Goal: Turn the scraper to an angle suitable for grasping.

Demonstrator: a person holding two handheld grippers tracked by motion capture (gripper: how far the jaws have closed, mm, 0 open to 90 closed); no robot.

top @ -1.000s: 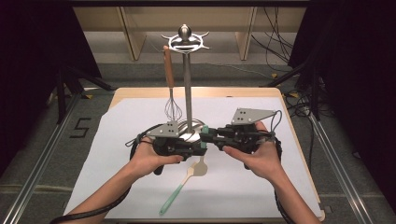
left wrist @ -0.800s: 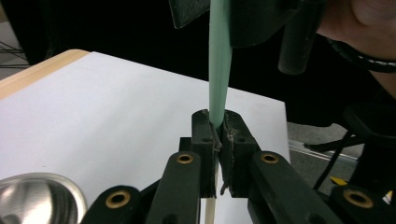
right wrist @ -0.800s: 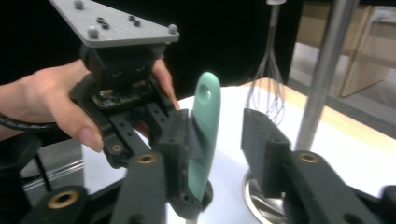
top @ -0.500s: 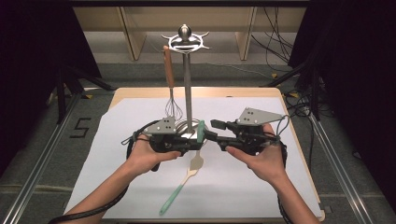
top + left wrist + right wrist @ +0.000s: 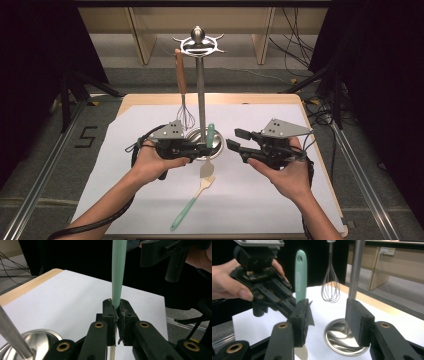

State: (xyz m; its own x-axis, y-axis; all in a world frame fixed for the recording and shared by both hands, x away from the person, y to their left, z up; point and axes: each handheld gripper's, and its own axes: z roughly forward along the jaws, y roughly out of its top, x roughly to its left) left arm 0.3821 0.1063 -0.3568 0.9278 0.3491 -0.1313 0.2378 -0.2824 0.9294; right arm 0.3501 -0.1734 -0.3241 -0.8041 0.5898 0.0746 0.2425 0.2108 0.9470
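Legibly, only a painted "5" (image 5: 85, 136) on the floor beside the table (image 5: 310, 190).

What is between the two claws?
In the high view, the stand's steel base and the green spatula held upright by the left claw sit between it and the open right claw.

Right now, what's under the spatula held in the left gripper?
Under the held spatula another green-handled spatula lies flat on the white sheet. The left gripper clamps the held one's handle; its blade end is partly hidden by the jaws.
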